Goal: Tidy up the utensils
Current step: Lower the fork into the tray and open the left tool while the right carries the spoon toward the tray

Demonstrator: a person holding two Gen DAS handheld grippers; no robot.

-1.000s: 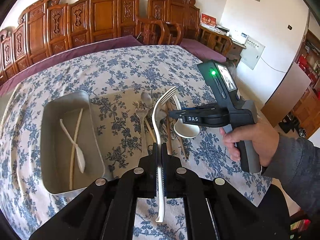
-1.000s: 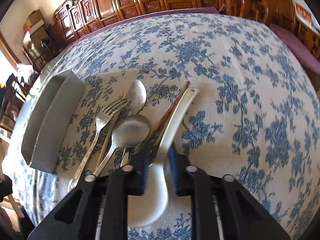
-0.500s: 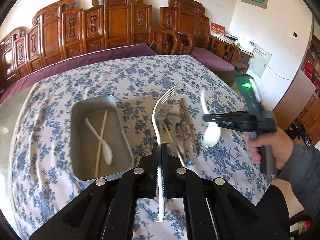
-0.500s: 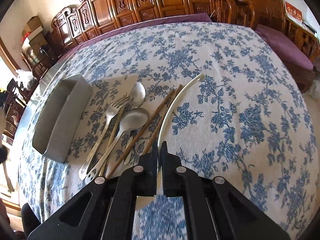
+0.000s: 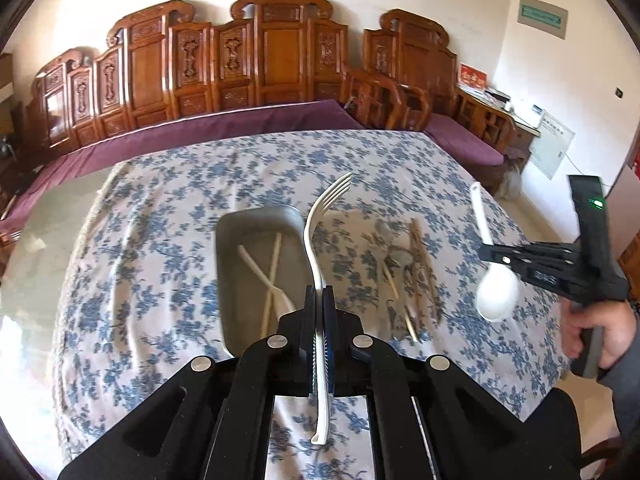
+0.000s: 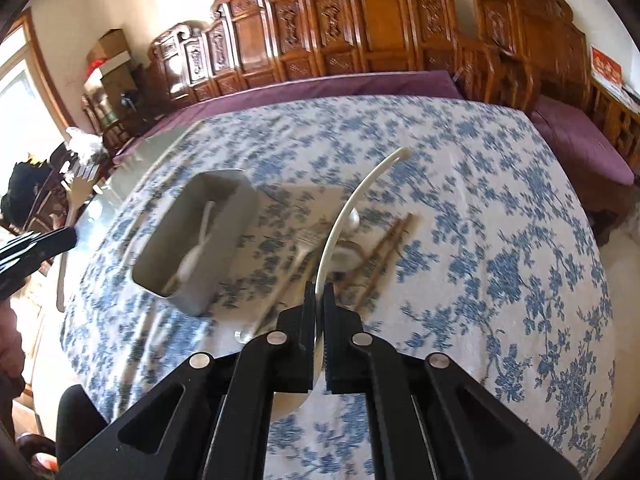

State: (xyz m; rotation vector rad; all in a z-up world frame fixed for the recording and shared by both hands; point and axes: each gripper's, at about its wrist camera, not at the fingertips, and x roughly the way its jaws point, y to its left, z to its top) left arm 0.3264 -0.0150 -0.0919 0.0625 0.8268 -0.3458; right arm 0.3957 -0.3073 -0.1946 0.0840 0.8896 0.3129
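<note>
My left gripper (image 5: 319, 296) is clamped tight on a white fork (image 5: 320, 240), its handle running back between my fingers and its prongs pointing forward and up, well above the table. Just below and to the left of my left jaws sits the metal tray (image 5: 228, 264) on the blue flowered tablecloth (image 5: 160, 216). Inside it lie a white spoon (image 5: 260, 276) and a pale chopstick (image 5: 272, 276), crossed over each other.

My right gripper (image 6: 318, 296) is closed on a white soup spoon (image 6: 352, 208); the handle curves forward and up from between my fingers, and the bowl end sits behind them. From the left camera that spoon (image 5: 494, 280) hangs in the air off to the right of my left jaws, bowl downward, with my right hand (image 5: 600, 328) on the gripper's handle.

On the cloth ahead of my right jaws, between them and the tray's right side, the remaining pieces lie together: a metal fork (image 6: 306, 244), a metal spoon (image 6: 346, 256) and brown chopsticks (image 6: 384, 252). The picture is blurred, so I cannot tell exactly how many pieces are in that pile. Carved wooden chairs (image 5: 280, 52) line the far side of the table.
</note>
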